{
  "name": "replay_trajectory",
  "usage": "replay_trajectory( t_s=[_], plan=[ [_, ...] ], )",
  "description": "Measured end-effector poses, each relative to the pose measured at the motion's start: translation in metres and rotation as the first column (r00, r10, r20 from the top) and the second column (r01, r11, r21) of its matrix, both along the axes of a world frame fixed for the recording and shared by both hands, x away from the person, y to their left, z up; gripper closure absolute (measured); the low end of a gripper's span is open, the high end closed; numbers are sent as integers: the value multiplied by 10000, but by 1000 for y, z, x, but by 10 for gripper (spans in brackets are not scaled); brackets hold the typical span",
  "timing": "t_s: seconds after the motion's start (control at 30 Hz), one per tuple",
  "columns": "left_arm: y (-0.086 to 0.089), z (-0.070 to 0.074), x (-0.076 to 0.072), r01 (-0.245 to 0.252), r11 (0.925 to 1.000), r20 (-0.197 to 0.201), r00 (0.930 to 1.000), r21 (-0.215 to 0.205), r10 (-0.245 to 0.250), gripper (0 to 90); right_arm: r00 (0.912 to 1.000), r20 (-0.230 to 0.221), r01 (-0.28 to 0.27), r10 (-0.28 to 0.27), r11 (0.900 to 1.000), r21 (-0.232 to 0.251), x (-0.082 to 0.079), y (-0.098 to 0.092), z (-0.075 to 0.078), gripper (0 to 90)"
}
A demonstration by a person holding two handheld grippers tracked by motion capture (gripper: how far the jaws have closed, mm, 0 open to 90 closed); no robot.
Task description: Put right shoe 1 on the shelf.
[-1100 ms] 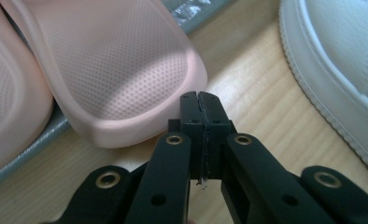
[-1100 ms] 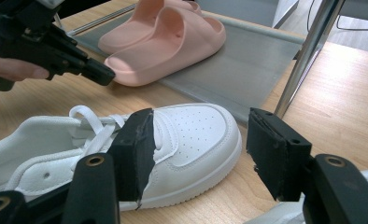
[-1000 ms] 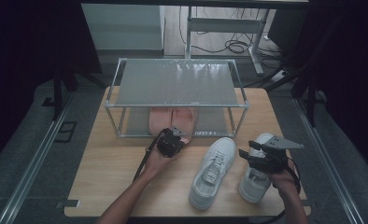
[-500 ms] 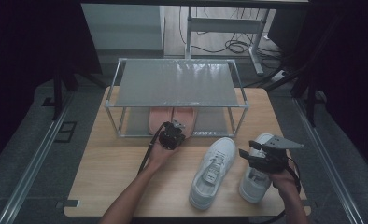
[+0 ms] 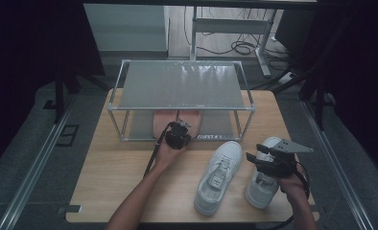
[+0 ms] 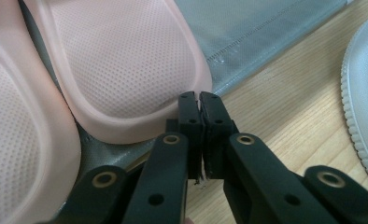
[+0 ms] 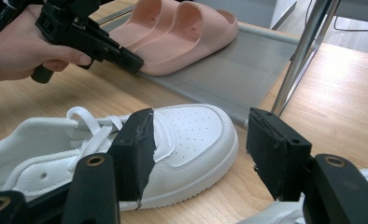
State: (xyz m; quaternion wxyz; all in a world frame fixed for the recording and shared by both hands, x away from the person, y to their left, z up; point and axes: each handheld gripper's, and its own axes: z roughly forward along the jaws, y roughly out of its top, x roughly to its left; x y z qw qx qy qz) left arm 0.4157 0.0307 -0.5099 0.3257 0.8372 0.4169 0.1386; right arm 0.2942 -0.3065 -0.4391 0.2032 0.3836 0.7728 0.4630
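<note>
The left gripper (image 6: 199, 100) is showing its jaws pressed together on nothing, tips just beside the heel of a pink slipper (image 6: 126, 70) lying on the rack's (image 5: 182, 86) lower shelf. The right gripper (image 7: 198, 154) is hanging with jaws spread above a white sneaker (image 7: 182, 140) near the table's (image 5: 115, 177) front right corner.

We can read no text, brand, number or sign anywhere here. The white sneaker (image 7: 126, 154) shows plain leather with no logo we can make out, and the pink slides (image 7: 182, 32) are bare. A small pale strip on the shelf frame (image 5: 208, 137) may be a label, but it is too blurred to read.
</note>
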Motion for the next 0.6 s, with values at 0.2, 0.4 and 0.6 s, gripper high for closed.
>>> replay_trajectory(
  t_s=[0.2, 0.4, 0.6],
  plan=[
    [10, 7, -14, 143, 9996, 220, 9997, -234, -138, 890, 10000, 3, 8, -8, 10000, 10, 0, 0, 0, 423],
    [25, 14, -37, 215, 9975, 442, 9988, -669, -186, 897, 10000, 21, 47, -47, 10000, 16, 0, 0, 0, 423],
    [47, 14, -60, 189, 9941, 355, 9993, -1072, -152, 898, 10000, 11, 18, -18, 10000, -27, 0, 2, -1, 423]
  ],
)
